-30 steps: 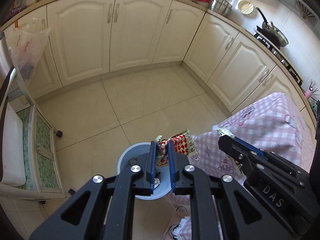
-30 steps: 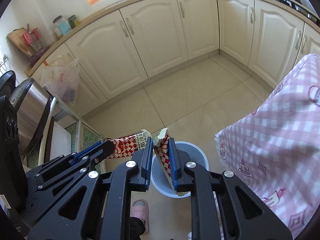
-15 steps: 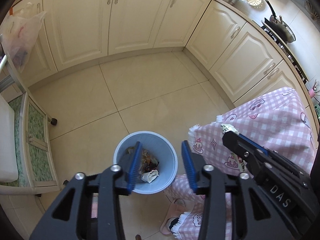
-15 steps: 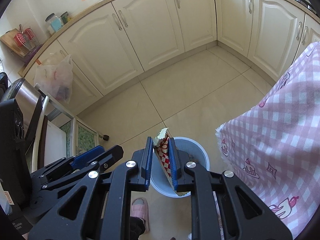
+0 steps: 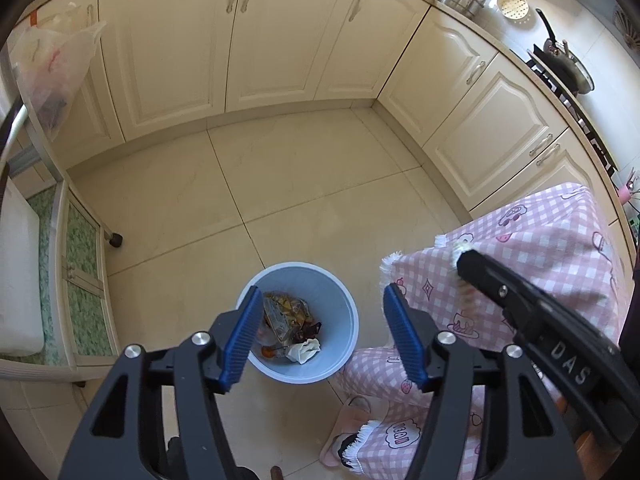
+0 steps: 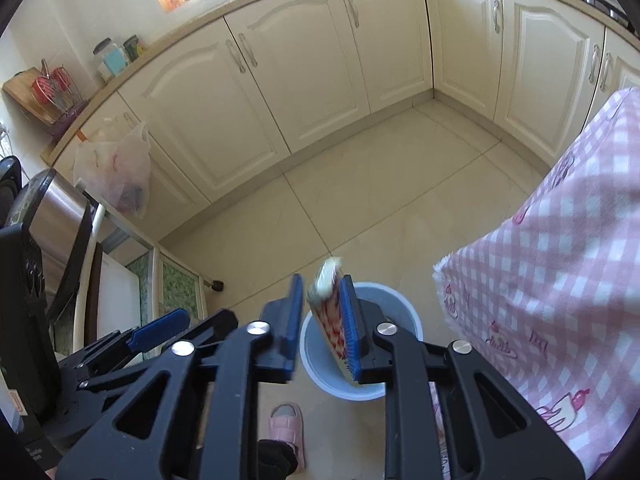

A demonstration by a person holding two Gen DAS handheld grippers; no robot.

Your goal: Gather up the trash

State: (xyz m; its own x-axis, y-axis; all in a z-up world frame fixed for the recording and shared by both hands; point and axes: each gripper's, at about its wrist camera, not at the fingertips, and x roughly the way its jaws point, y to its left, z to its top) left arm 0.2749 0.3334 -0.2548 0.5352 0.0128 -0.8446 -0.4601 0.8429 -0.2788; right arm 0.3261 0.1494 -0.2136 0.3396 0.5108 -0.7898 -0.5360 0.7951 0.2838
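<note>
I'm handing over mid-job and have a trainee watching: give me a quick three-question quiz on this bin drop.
1. True or false: the left gripper has a wrapper between its fingers.
2. What lies against the right gripper's right finger?
A. red-checked wrapper
B. spoon
C. sponge
3. Which container sits on the floor below both grippers?

Key:
1. False; nothing is between them, and they are opening.
2. A; those fingers are opening too.
3. The blue trash bin.

Cream cabinets [image 5: 280, 36] line a tiled floor [image 5: 304, 184].
</note>
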